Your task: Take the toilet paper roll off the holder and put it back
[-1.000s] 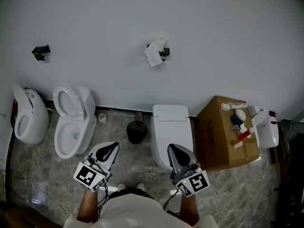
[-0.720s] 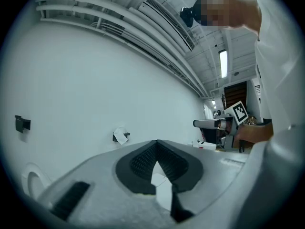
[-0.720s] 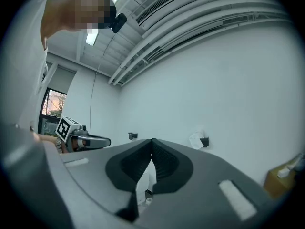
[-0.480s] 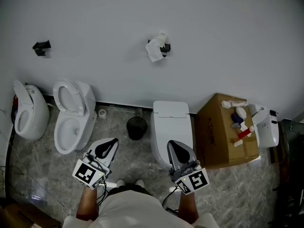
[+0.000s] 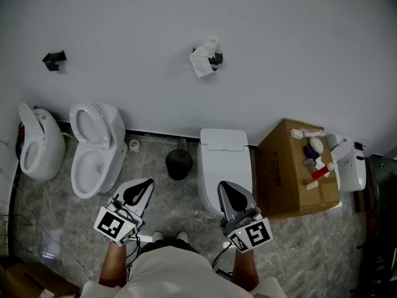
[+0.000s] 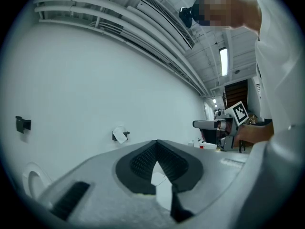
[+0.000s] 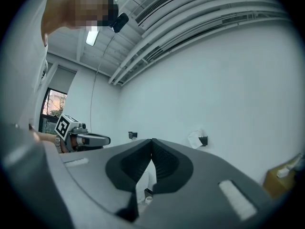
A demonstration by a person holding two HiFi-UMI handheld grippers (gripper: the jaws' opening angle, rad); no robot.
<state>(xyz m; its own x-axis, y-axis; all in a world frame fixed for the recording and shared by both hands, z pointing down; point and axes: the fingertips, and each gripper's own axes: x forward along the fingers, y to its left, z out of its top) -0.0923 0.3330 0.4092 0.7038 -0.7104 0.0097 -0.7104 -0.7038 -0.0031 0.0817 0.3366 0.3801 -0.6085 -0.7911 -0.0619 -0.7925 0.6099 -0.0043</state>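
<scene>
So the toilet paper roll is sitting on its black holder up on the far wall, with a loose sheet hanging off it. Both grippers are down near the person and well apart from the roll, pointing level at that wall. The left gripper has its fingers clenched tip to tip with nothing in them. The right gripper is the same deal, fingers pressed together and empty. On the stone floor, a closed toilet stands just beyond the right gripper, with a small black bin just left of it. Further left there's an open toilet, then another toilet at the left edge. A cardboard box with a few bits on top sits right of the closed toilet. There's also a second black bracket way left on the wall.
</scene>
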